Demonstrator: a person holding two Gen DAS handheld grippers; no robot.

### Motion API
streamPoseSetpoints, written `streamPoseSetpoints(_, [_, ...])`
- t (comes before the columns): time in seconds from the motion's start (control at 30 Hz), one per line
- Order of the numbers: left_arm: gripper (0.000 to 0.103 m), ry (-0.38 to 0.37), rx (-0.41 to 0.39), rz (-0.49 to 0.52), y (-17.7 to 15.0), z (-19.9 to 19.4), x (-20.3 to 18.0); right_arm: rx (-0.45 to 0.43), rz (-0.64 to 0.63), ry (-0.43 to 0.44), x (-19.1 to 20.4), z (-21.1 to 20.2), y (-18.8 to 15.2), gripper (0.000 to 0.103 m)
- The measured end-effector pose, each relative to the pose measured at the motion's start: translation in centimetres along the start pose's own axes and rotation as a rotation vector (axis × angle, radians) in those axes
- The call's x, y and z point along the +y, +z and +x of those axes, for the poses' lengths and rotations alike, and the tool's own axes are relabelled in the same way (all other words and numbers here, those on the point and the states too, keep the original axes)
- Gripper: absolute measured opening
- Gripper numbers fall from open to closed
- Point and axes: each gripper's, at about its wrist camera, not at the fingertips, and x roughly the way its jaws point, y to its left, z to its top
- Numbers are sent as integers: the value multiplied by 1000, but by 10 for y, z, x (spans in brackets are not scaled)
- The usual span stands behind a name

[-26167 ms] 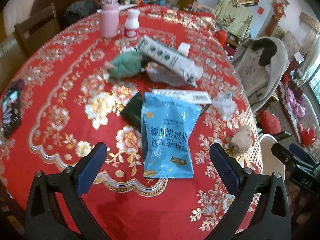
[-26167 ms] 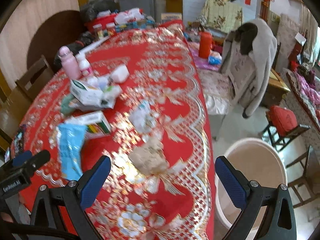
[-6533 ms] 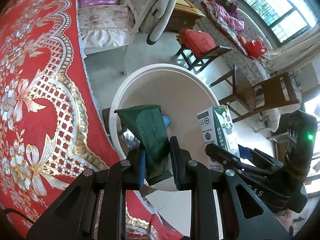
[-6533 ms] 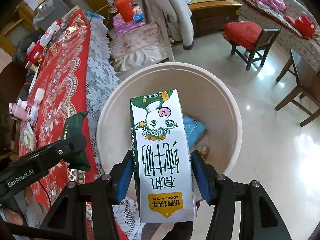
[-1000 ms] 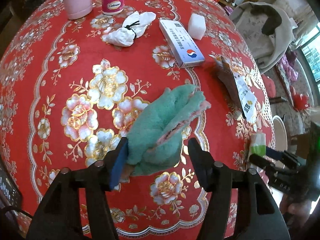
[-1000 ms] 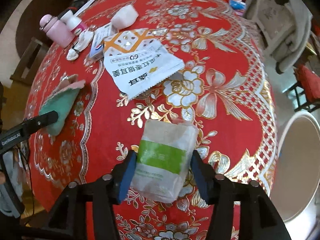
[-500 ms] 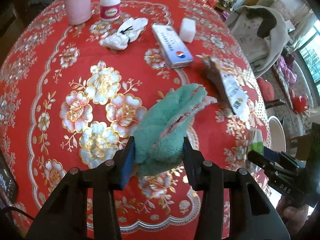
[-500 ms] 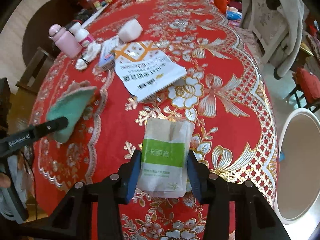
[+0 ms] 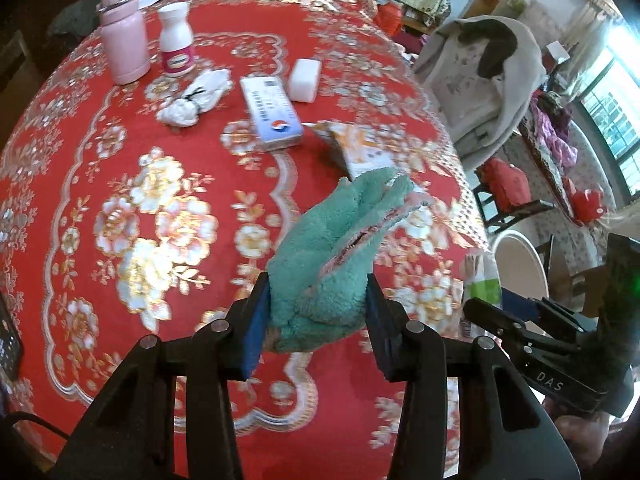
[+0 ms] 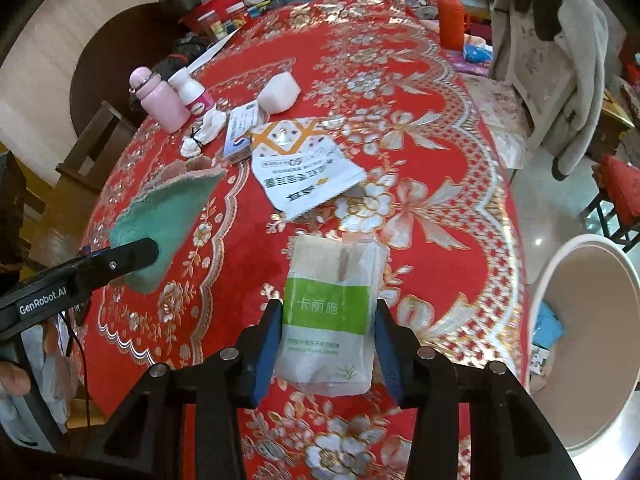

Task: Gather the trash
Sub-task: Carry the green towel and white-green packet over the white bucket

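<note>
My left gripper point(image 9: 318, 322) is shut on a crumpled green cloth point(image 9: 340, 256) and holds it above the red table point(image 9: 120, 168). My right gripper point(image 10: 328, 346) is shut on a tissue pack with a green label point(image 10: 330, 312), lifted over the table's near right edge. The cloth also shows in the right wrist view point(image 10: 164, 220), and the tissue pack in the left wrist view point(image 9: 482, 280). A white and orange wrapper point(image 10: 304, 168) lies on the table. The beige trash bin point(image 10: 580, 340) stands on the floor at the right with trash inside.
On the table stand a pink bottle point(image 9: 124, 48), a white pill bottle point(image 9: 176, 40), a crumpled white tissue point(image 9: 196, 98), a white-blue box point(image 9: 272, 112) and a white block point(image 9: 305, 80). A chair draped with a grey coat point(image 10: 552, 60) stands to the right.
Both grippers have lifted their items higher off the table and drawn back toward its near right edge. The cloth and tissue pack stay gripped.
</note>
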Motion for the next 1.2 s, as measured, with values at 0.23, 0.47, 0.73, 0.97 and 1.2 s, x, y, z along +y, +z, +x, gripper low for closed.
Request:
streamPoseSetpoints(0.23, [42,-34,13,56,-5,6,-47,-28,41,-32,-35,-27,-13,43])
streamPoseSetpoints(0.47, [42,-78,31,136,-10,17,-105,-46,111,-77,-79,-52,-28,43])
streamPoseSetpoints(0.73, [42,-128,61,222,-17,33,-164,-65,198,-131,-127,-78,-50,43])
streamPoseSetpoints(0.97, [42,-168,92,296,-28,47,-216,-79,272,-172,-164,-99,-70,43])
streamPoseSetpoints(1.2, [42,-188,132,343,-41,64,-255,-75,332,-202,-195,-110,-89,43])
